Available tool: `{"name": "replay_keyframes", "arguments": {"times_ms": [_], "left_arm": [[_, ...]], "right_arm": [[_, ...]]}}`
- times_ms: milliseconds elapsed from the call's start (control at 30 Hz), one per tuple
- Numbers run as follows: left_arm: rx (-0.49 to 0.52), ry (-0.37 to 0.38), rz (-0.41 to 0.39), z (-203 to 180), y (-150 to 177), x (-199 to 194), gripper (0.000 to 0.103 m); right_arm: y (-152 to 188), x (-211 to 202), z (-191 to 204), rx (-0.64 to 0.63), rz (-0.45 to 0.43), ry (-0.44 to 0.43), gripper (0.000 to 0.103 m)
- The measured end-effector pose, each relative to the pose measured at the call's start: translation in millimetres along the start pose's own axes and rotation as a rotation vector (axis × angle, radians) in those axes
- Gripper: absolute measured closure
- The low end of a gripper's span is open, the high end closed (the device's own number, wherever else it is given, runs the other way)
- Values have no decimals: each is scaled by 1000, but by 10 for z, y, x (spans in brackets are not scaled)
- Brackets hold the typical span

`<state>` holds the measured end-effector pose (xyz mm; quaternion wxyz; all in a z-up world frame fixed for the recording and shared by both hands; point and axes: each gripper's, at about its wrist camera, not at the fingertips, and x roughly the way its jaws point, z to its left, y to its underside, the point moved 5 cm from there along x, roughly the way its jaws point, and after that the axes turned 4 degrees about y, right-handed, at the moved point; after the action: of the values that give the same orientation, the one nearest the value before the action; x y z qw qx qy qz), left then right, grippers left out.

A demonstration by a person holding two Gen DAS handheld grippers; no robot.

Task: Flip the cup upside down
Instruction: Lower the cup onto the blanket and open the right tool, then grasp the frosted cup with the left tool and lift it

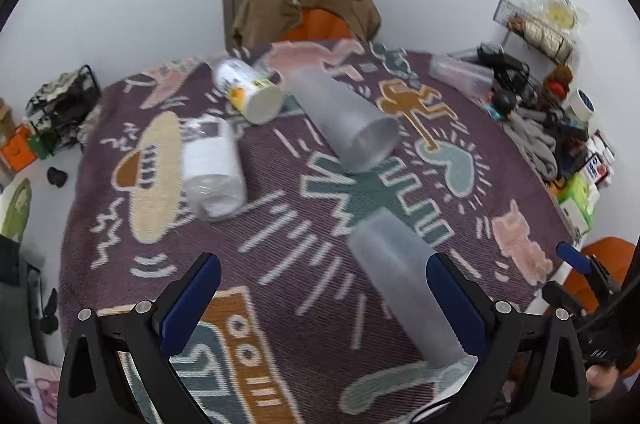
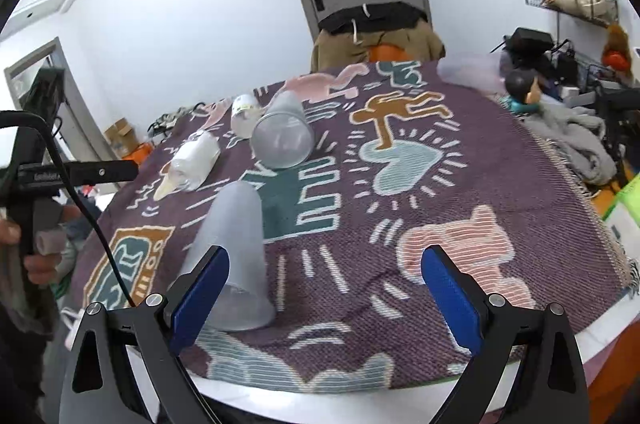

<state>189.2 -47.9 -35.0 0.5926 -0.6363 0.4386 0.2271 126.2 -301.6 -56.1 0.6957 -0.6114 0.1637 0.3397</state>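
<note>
Frosted cup [image 2: 234, 260]: standing mouth-down on patterned cloth [image 2: 400, 184], near tabletop edge. Left gripper [image 1: 324, 300] and right gripper [image 2: 326, 288]: fingers spread, grasping nothing. Second frosted cup [image 2: 283, 138] lies sideways.

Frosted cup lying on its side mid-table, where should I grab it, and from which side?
Grip the lying cup across its round wall near the open mouth, coming down from above. It lies mouth toward you, and the can crowds its closed end, so the mouth end looks freer.
</note>
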Motion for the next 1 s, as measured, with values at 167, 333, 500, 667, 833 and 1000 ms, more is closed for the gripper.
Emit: {"name": "replay_keyframes", "arguments": {"times_ms": [167, 333, 500, 667, 833, 1000], "left_arm": [[-27, 8, 75, -133, -30, 183, 0], [-39, 21, 143, -258, -45, 376, 0], [-42, 8, 193, -328, -64, 549, 0], [-72, 1, 246, -369, -68, 761, 5], [-108, 18, 276, -434, -70, 944, 9], [-163, 17, 333, -439, -39, 1146, 20]], "right_arm": [[81, -34, -86, -23, -44, 59, 6], [195, -8, -257, -5, -62, 96, 6], [275, 26, -458, 39, -59, 115, 6], [289, 52, -594, 80, -61, 125, 6], [308, 84, -640, 103, -52, 112, 6], [326, 113, -659, 124, -41, 99, 6]]}}
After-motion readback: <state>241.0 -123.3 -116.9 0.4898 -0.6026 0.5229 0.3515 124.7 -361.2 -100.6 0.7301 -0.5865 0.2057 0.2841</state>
